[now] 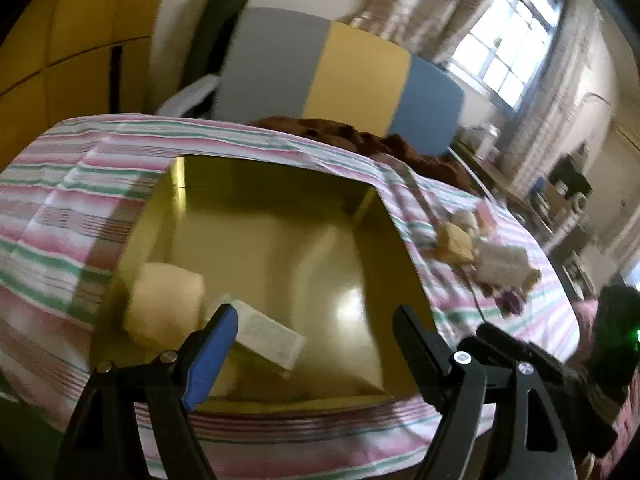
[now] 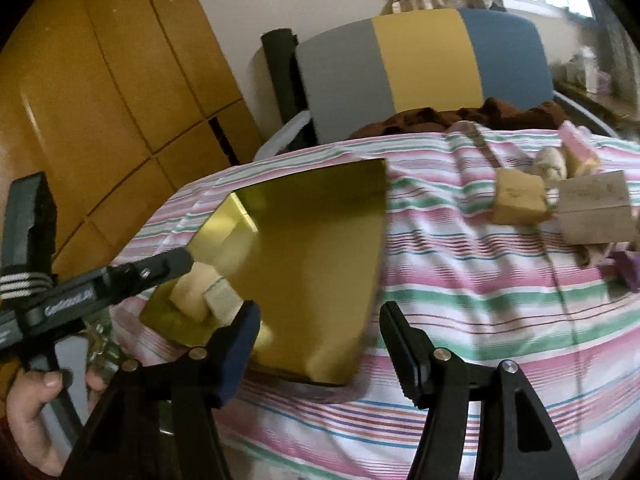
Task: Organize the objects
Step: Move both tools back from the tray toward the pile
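A gold box (image 1: pixel 256 184) stands open on the striped cloth; it also shows in the right wrist view (image 2: pixel 312 248). Inside lie a cream block (image 1: pixel 164 304) and a white packet (image 1: pixel 268 334), seen too in the right wrist view (image 2: pixel 192 288). My left gripper (image 1: pixel 316 340) is open and empty just above the box's near rim; it also appears at the left of the right wrist view (image 2: pixel 172 264). My right gripper (image 2: pixel 316 340) is open and empty over the box's near right corner. A pile of small blocks and packets (image 2: pixel 560 200) lies on the cloth to the right, also in the left wrist view (image 1: pixel 480 252).
A pink, green and white striped cloth (image 2: pixel 460 280) covers the surface. A grey, yellow and blue headboard (image 2: pixel 420 60) stands behind it, with a brown blanket (image 2: pixel 460 118) at its foot. Wooden cupboards (image 2: pixel 100 100) fill the left. A window (image 1: pixel 508 40) is at far right.
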`<state>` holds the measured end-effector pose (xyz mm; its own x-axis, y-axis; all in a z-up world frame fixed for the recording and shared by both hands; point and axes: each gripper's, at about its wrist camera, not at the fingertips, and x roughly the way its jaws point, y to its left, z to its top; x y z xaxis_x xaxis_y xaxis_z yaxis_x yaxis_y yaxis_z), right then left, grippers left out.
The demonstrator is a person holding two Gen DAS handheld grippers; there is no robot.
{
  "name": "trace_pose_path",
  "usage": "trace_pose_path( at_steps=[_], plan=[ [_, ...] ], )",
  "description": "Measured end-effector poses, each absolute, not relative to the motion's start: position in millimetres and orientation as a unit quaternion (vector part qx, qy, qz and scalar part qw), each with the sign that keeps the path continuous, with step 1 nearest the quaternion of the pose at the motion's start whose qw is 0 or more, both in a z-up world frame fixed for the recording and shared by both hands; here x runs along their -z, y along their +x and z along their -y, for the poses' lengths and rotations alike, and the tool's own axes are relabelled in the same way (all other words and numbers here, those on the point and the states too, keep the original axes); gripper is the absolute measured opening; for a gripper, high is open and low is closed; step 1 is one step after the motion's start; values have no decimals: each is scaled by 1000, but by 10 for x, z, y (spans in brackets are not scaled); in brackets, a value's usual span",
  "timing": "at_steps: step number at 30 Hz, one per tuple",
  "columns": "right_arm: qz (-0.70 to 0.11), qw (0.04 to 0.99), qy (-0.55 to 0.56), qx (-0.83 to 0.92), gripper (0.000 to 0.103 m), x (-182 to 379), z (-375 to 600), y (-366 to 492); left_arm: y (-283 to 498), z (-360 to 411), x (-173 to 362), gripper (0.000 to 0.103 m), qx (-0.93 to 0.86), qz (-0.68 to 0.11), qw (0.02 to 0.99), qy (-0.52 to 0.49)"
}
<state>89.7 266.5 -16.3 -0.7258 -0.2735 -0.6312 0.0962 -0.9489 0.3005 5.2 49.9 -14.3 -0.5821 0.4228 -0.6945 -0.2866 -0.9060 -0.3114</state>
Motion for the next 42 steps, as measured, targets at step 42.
trace_pose_path(
  at_steps=[42],
  plan=[
    [227, 57, 311, 921, 75, 318, -4909, 586, 714, -1952, 305, 84, -831, 27, 328, -449]
  ],
)
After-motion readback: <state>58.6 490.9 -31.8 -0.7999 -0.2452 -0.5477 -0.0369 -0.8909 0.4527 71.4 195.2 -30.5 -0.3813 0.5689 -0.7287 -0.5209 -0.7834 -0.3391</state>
